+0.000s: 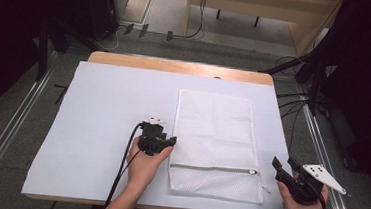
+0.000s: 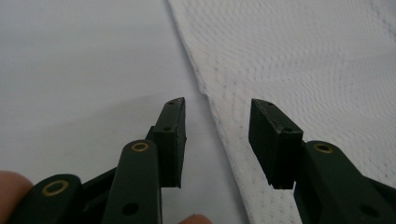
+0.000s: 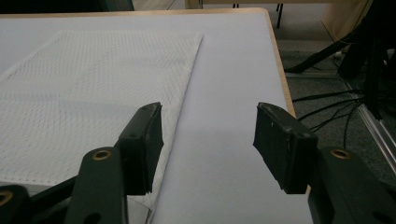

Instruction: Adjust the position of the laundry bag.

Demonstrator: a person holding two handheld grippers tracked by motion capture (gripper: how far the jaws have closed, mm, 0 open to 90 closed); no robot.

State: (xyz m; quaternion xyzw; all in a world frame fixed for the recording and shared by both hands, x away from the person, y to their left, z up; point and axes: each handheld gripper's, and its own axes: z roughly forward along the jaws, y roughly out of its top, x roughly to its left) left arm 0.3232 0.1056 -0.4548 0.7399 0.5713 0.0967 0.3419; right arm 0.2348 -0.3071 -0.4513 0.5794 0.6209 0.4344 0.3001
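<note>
1. A white mesh laundry bag (image 1: 216, 142) lies flat on the white sheet (image 1: 102, 123) covering the table (image 1: 176, 65), right of centre, with its zipper (image 1: 213, 168) running across the near end.
2. The left gripper (image 1: 170, 141) sits at the bag's left edge, about halfway along it, pointing right.
3. In the left gripper view its jaws stand partly apart, straddling the bag's edge (image 2: 219, 126): one pad over bare sheet, the other over mesh. Nothing is pinched between them.
4. The right gripper (image 1: 283, 166) is held off the bag's near right corner, close to the table's right edge.
5. In the right gripper view its jaws gape moderately wide and hold nothing; the bag's right edge (image 3: 180, 107) runs beside the left jaw.
</note>
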